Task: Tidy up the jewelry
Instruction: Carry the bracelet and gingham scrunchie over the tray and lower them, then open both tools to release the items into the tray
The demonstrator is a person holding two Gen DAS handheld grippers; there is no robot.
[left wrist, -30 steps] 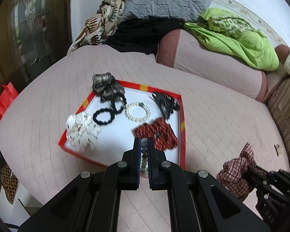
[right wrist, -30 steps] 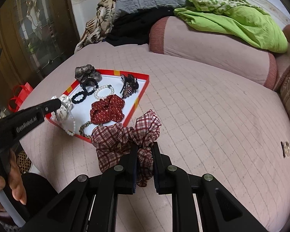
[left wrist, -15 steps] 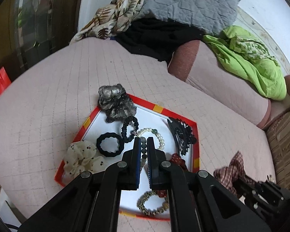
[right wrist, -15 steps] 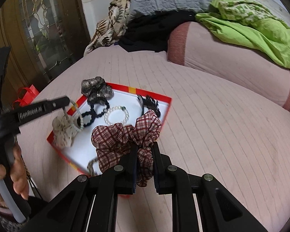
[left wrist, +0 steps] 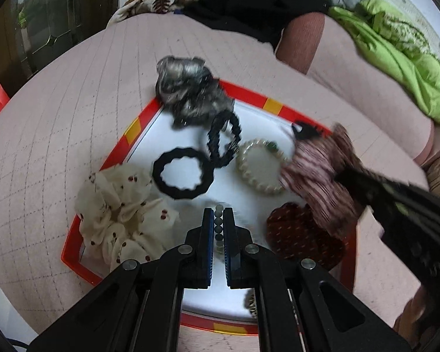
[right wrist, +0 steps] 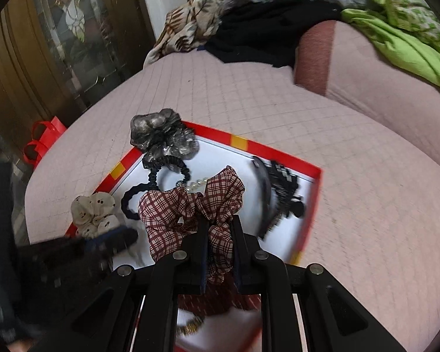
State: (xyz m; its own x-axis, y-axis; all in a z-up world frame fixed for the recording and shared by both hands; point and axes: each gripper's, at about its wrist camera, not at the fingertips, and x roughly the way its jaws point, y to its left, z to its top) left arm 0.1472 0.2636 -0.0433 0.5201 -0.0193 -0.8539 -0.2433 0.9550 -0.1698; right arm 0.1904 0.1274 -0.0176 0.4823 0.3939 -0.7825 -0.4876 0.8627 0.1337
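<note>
A red-rimmed white tray (left wrist: pixel 274 106) lies on the pink bed, also in the right wrist view (right wrist: pixel 239 141). In it lie a cream scrunchie (left wrist: pixel 123 211), black hair tie (left wrist: pixel 180 173), black braided tie (left wrist: pixel 224 138), pearl bracelet (left wrist: pixel 261 165), grey scrunchie (left wrist: pixel 187 94), red scrunchie (left wrist: pixel 302 234) and black claw clip (right wrist: pixel 278 193). My left gripper (left wrist: pixel 218 220) is shut on a bead bracelet (left wrist: pixel 218 223) over the tray. My right gripper (right wrist: pixel 220 228) is shut on a plaid scrunchie (right wrist: pixel 190 205), held over the tray; it shows in the left wrist view (left wrist: pixel 322 170).
Pink quilted bedspread (right wrist: pixel 352 176) all round the tray. A pink bolster (left wrist: pixel 352 67), green cloth (left wrist: pixel 396 55), black garment (right wrist: pixel 258 35) and patterned scarf (right wrist: pixel 196 23) lie at the back. A red bag (right wrist: pixel 41 140) and glass door are at the left.
Both grippers have moved forward and down over the tray. The plaid scrunchie now hangs above the tray's middle, and the bead bracelet is close over the white floor.
</note>
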